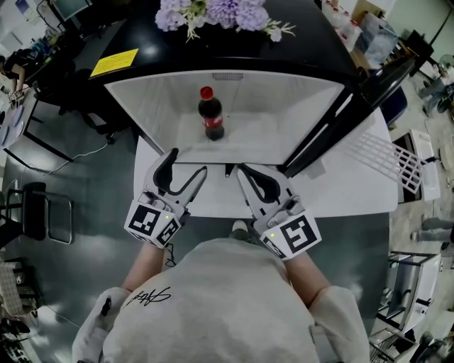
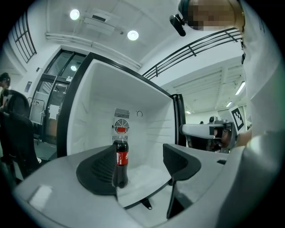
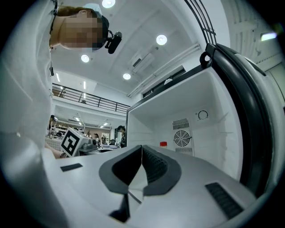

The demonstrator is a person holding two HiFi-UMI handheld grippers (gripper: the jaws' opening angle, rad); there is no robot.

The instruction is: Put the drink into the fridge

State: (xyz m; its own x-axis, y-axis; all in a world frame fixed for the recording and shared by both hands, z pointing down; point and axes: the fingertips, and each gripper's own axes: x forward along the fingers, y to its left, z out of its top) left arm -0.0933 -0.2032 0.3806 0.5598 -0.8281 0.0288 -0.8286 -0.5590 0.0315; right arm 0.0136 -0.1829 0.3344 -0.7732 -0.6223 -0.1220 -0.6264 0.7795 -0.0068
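A cola bottle (image 1: 211, 117) stands upright on the floor of an open fridge (image 1: 156, 106), straight ahead of the person's two grippers, which hover side by side at the fridge's mouth. The left gripper (image 1: 189, 162) has its jaws released and wide apart, with nothing between them. In the left gripper view the bottle (image 2: 120, 162) shows beyond the gap, nearer the left-hand jaw and well clear of both, with the fridge's round fan grille (image 2: 121, 126) on the back wall behind it. The right gripper (image 1: 250, 174), just right of the left one, has its jaws clenched, tips meeting on nothing. In the right gripper view (image 3: 141, 149) only the bottle's red cap (image 3: 163, 144) peeks over the closed jaws, ahead and slightly to their right. The fridge door (image 1: 383, 78) hangs open to the right of the right jaws. A white counter (image 1: 340, 195) lies beneath both grippers. Purple flowers (image 1: 213, 13) and a yellow note (image 1: 113, 62) sit on the fridge's black top, far beyond the jaws.
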